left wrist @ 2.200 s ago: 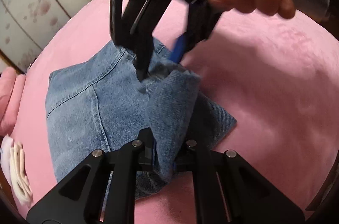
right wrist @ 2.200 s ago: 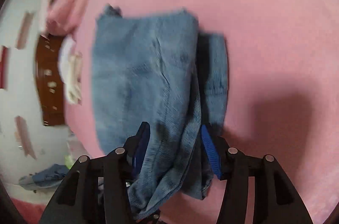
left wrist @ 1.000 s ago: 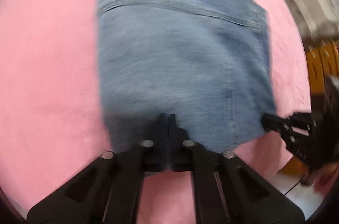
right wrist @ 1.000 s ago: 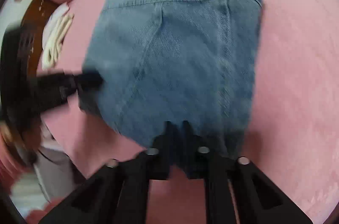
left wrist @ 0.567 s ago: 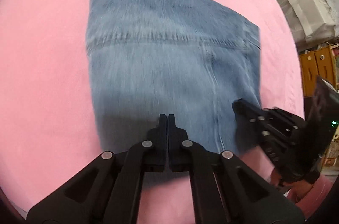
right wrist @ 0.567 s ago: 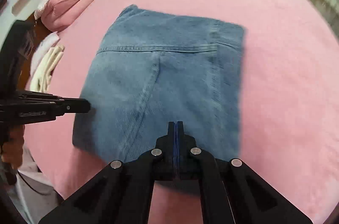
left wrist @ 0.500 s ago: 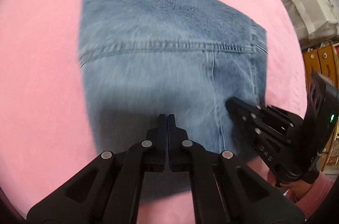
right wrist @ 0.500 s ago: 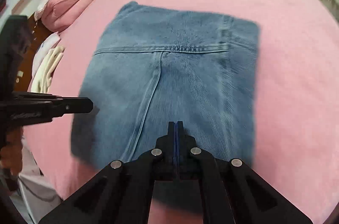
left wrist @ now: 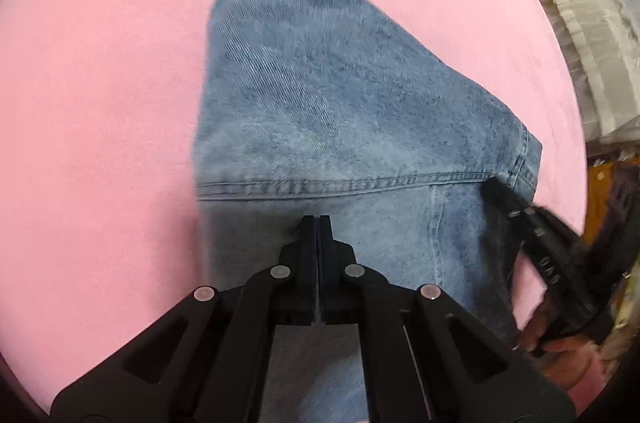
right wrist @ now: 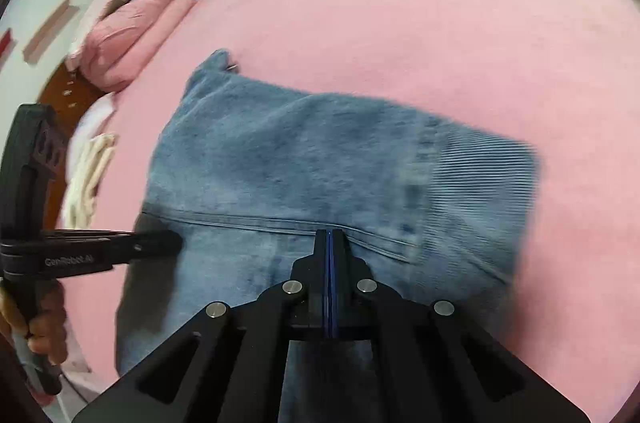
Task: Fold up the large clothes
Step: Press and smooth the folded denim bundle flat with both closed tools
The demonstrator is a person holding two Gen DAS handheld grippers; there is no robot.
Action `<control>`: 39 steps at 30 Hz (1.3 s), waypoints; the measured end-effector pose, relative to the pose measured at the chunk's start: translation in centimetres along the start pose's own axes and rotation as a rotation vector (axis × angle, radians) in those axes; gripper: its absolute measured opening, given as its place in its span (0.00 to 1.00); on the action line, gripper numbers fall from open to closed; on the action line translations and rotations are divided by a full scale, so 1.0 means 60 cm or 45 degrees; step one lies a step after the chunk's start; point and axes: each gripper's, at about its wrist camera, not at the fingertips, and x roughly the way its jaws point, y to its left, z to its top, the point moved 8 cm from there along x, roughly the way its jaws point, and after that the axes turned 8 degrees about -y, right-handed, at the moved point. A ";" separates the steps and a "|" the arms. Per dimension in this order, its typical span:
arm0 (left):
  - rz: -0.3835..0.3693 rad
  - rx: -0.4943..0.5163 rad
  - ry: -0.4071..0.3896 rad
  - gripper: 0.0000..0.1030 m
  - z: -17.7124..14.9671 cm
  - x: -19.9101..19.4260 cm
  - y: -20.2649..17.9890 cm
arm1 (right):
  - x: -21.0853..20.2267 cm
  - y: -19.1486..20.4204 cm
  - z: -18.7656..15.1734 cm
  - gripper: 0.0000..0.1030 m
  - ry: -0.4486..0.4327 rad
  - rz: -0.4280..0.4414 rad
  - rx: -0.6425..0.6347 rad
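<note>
Garment: folded blue denim jeans point(left wrist: 340, 111), a compact wedge-shaped stack lying flat on the pink plush bed cover point(left wrist: 100, 83); fills the centre and lower middle of both wrist views.
Long axis: in the left wrist view it runs from the narrow corner at top centre down toward the bottom edge; a stitched seam crosses it just ahead of the tips.
Left gripper point(left wrist: 317, 223): black jaws pressed together with nothing between them, tips directly over the denim in the lower centre; contact with the cloth cannot be told.
Right gripper point(right wrist: 329, 237): jaws pressed together, blue pads meeting, empty, tips over the seam in the lower centre of its own view.
Which is nearer: both stand over the stack; in the right wrist view the left gripper's tips come in from the left at the jeans' left edge.
Judgement: the fold looks finished or nearly so; any further tuck would call for spreading a jaw pair first.
Surroundings: pink pillows point(right wrist: 132, 27), upper left, well apart.
</note>
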 end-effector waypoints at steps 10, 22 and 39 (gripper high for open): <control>0.031 0.174 -0.108 0.00 0.097 0.029 -0.063 | 0.038 0.029 0.067 0.00 -0.010 0.215 0.151; 0.031 -0.003 -0.133 0.01 0.087 0.018 -0.053 | -0.013 -0.140 0.084 0.00 -0.081 -0.236 0.193; 0.077 0.001 0.021 0.00 -0.187 -0.147 -0.100 | -0.104 -0.073 -0.179 0.00 0.268 -0.063 0.094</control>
